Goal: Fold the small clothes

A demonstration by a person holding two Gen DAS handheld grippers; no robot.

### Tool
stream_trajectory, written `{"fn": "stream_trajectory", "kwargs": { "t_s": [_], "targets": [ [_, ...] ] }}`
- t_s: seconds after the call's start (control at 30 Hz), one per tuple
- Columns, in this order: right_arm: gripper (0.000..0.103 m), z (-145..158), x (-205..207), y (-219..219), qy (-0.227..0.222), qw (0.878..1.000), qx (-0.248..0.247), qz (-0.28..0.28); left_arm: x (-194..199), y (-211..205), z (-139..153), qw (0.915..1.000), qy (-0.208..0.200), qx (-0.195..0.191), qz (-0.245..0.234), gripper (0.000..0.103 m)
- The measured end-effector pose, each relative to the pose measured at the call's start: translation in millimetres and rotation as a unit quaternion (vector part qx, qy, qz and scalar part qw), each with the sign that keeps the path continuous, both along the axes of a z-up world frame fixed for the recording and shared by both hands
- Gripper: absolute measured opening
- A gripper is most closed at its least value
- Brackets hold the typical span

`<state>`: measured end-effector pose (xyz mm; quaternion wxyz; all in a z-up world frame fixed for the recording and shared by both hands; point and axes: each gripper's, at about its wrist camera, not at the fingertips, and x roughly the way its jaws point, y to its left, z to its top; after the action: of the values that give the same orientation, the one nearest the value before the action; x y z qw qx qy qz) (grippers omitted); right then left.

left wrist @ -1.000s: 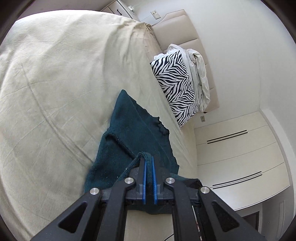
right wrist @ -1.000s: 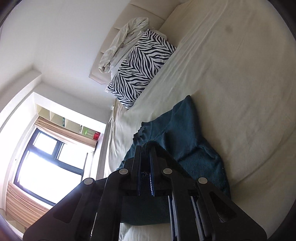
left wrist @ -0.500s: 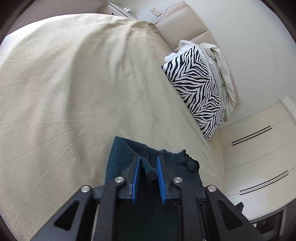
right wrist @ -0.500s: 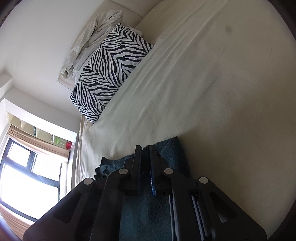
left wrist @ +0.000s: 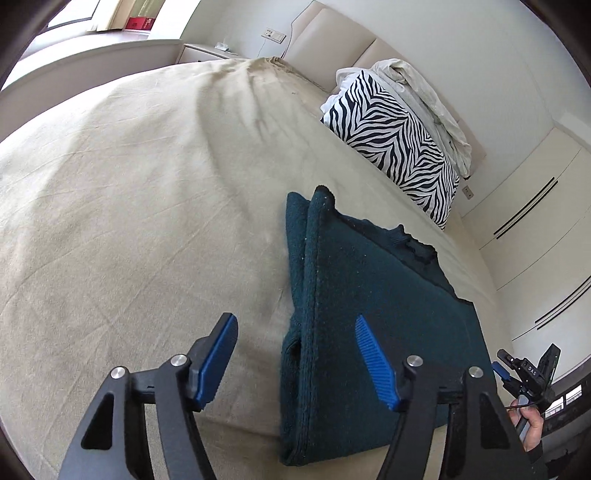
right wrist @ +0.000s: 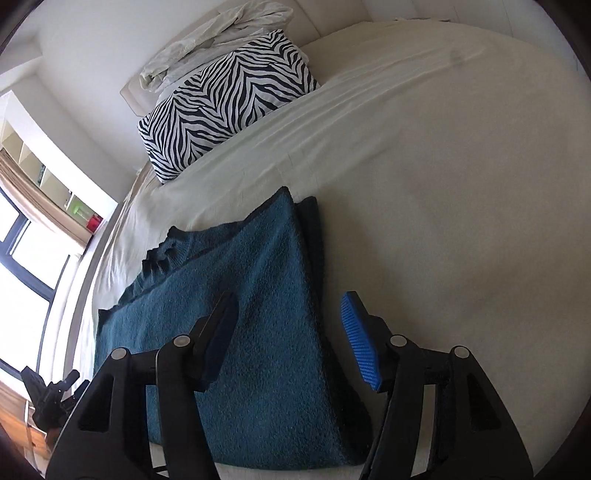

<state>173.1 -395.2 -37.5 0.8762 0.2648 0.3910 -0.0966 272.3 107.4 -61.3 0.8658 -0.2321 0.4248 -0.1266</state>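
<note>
The left gripper (left wrist: 295,358) has its blue-padded fingers (left wrist: 375,363) spread wide apart, holding nothing; one finger hangs over the folded teal sweater (left wrist: 369,325) and the other over bare sheet beside the sweater's doubled edge. Whether the pads touch the cloth cannot be told. The right gripper (right wrist: 291,339) likewise has its fingers (right wrist: 356,339) spread and empty, one over the sweater and the other over the sheet just off the garment's far folded edge.

The sweater lies flat on the bed (left wrist: 129,203), folded into a stacked rectangle with layers showing along one long side, its ribbed collar (right wrist: 162,258) poking out at the end toward the pillow. It sits near the edge of the bed closest to the cameras, toward the side where the wardrobe doors (left wrist: 535,240) stand.

Farther up, at the head of the bed, a zebra-striped pillow (left wrist: 399,140) leans against the padded headboard (left wrist: 332,26), with a crumpled pale cloth (left wrist: 432,96) heaped on top of it. In the left wrist view the person's right hand (left wrist: 530,424) shows at the lower right rim, clasping its gripper's handle
</note>
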Motion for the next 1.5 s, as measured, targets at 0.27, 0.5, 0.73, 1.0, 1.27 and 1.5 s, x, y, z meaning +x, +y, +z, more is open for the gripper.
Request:
{"fn": "stream_trajectory", "kwargs": {
  "t_s": [0.27, 0.5, 0.73, 1.0, 1.27, 1.5],
  "targets": [
    [0.030, -27, -34, 17, 0.040, 0.998, -0.038, 0.000, -7, -6, -8, 0.9994, -0.015, 0.031, -0.004, 0.044],
    [0.026, -19, -50, 19, 0.025, 0.998, -0.045, -0.027, -14, -24, -6, 0.9967, -0.024, 0.075, -0.019, 0.028],
    [0.026, -18, -61, 21, 0.027, 0.998, -0.045, -0.016, -15, -35, -9, 0.9925, -0.021, 0.116, -0.031, 0.028],
    [0.005, -12, -70, 26, 0.038, 0.996, -0.070, -0.026, -19, -43, -9, 0.9884, -0.024, 0.144, -0.041, 0.012],
    [0.005, -19, -82, 17, 0.044, 0.998, -0.034, -0.038, -21, -42, -8, 0.9862, -0.010, 0.159, -0.046, 0.011],
    [0.005, -35, -76, 10, 0.049, 0.998, -0.012, -0.033, -22, -41, -9, 0.9855, 0.001, 0.163, -0.048, 0.011]
  ]
}}
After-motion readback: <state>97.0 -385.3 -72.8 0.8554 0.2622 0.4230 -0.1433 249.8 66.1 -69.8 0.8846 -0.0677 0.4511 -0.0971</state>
